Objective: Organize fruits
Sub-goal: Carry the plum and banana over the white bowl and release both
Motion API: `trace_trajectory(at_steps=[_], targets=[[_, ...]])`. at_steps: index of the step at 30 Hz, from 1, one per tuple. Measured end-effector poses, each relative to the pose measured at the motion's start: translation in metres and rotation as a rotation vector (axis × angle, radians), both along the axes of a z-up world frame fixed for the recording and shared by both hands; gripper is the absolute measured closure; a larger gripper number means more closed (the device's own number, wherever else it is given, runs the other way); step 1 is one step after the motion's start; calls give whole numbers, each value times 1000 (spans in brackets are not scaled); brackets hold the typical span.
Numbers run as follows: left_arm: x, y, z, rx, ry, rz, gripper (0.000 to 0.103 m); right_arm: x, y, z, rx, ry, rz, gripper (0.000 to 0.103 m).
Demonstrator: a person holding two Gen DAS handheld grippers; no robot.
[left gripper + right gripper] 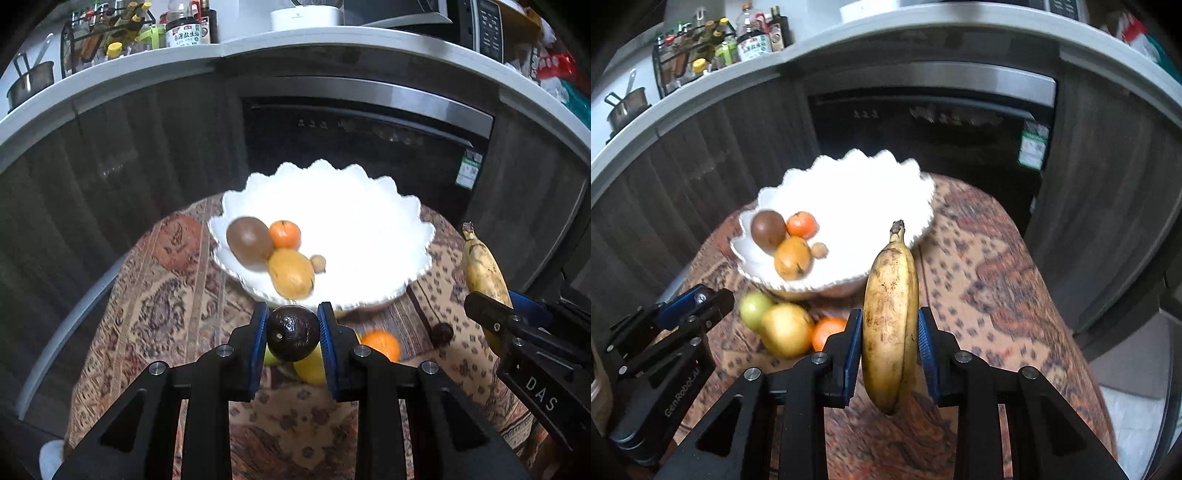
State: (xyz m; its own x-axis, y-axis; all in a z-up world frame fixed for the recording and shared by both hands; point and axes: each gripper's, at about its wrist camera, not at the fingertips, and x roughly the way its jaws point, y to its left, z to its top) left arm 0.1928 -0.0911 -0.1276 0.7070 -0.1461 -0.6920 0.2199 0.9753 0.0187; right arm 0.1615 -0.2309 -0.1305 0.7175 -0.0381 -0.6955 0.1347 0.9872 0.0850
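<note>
A white scalloped bowl stands on the patterned tablecloth and holds a brown round fruit, a tangerine, a yellow-orange fruit and a small nut-like fruit. My left gripper is shut on a dark avocado, held just in front of the bowl's near rim. My right gripper is shut on a spotted yellow banana, upright, to the bowl's right. The banana also shows in the left wrist view.
On the cloth in front of the bowl lie a green fruit, a yellow pear-like fruit, an orange and a small dark fruit. Behind stand dark cabinets, an oven and a counter with bottles.
</note>
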Motion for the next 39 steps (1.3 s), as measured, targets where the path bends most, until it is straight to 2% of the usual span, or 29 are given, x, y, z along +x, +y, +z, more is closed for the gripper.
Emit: trace_trajectory(at_steps=[7,15,19,30,31,33,35,37,39], targets=[[29,4,21,-17,-25,8,76,28,6,19,14,-22,28,73],[68,-3,30,-8,-57,-7,76,62,1,26,-5,-16,34,73],[86,-12,27,1,-52,-20,76,80,-6,24,-11,-3,31,73],[137,-38,4,7,31,-80,75,126,-27,5,6,52,24,72],[140,-39,2,14,31,-73,73,130,-29,3,8,56,25,72],[143,-39,1,21,29,-59,46,135,-32,0,17,64,17,72],[144,-38,2,29,14,-40,37,140,-37,-2,19,70,-5,70],[144,-37,2,34,14,-43,37,139,-39,0,12,59,-15,53],[143,-36,4,41,13,-35,32,135,-41,5,-5,40,-41,39]])
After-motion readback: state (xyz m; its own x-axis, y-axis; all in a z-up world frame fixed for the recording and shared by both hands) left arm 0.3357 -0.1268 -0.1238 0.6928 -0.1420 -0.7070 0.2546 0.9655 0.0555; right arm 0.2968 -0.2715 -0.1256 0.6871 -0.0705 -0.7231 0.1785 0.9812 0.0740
